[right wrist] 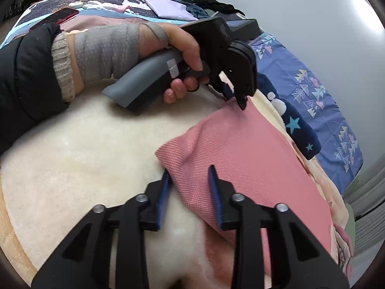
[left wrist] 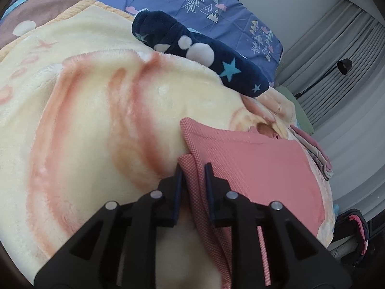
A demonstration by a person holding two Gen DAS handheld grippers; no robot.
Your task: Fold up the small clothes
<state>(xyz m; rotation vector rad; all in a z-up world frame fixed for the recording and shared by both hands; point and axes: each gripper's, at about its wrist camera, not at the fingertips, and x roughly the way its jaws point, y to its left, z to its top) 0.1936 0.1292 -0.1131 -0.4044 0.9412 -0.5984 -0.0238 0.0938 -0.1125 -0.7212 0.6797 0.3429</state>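
Observation:
A pink knit garment lies folded on a cream fleece blanket. My left gripper has its jaws closed on the garment's folded edge, with cloth pinched between the blue pads. In the right wrist view the same pink garment spreads to the right, and the left gripper, held by a bandaged hand, touches its far corner. My right gripper has its jaws apart, straddling the garment's near corner without pinching it.
A navy star-patterned fleece item lies on the blanket beyond the garment, also in the right wrist view. A blue tree-print sheet lies behind. Folded clothes sit at the blanket's right edge. Curtains and a black lamp stand at right.

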